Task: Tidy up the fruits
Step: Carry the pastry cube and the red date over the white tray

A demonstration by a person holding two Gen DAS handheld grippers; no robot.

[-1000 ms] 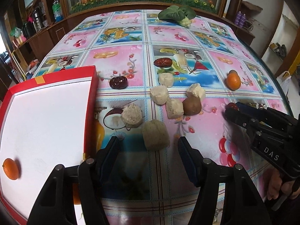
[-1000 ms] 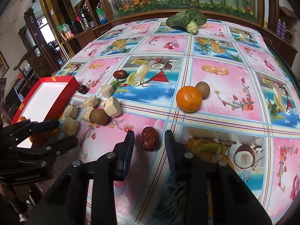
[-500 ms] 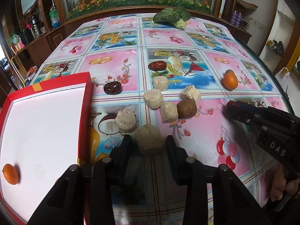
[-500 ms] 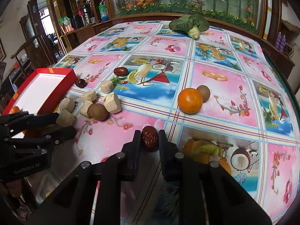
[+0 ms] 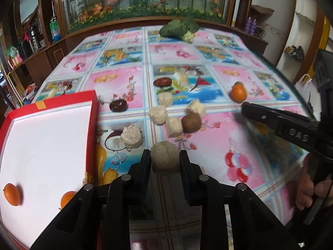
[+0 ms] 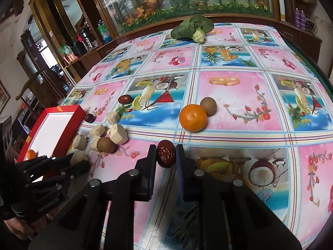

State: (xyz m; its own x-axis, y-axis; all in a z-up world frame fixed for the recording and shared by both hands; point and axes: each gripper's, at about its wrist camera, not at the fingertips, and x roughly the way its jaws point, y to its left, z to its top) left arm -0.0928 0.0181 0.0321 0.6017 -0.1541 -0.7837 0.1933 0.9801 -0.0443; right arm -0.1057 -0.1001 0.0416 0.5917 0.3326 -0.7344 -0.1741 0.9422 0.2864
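Note:
My left gripper [image 5: 164,156] is closing its jaws on a beige fruit chunk [image 5: 165,159], with the pads touching both its sides. To its left lies a red tray [image 5: 91,125] with a white floor, holding two small oranges [image 5: 12,193]. My right gripper [image 6: 165,152] is shut on a dark red date [image 6: 165,155], low over the tablecloth. Several beige chunks [image 5: 159,114], a brown round fruit [image 5: 191,122] and two dates [image 5: 118,105] lie mid-table. An orange [image 6: 193,117] and another brown fruit [image 6: 208,106] sit beyond the right gripper.
A leafy green vegetable [image 6: 192,28] lies at the table's far edge, in front of a wooden cabinet with glass. The flowered tablecloth [image 6: 239,95] covers the whole table. The table's right edge [image 5: 291,79] curves close to the right gripper [image 5: 249,109].
The left jaws narrowed from wide open onto the beige chunk. The right jaws pinched shut on the date. Neither hand travelled noticeably.

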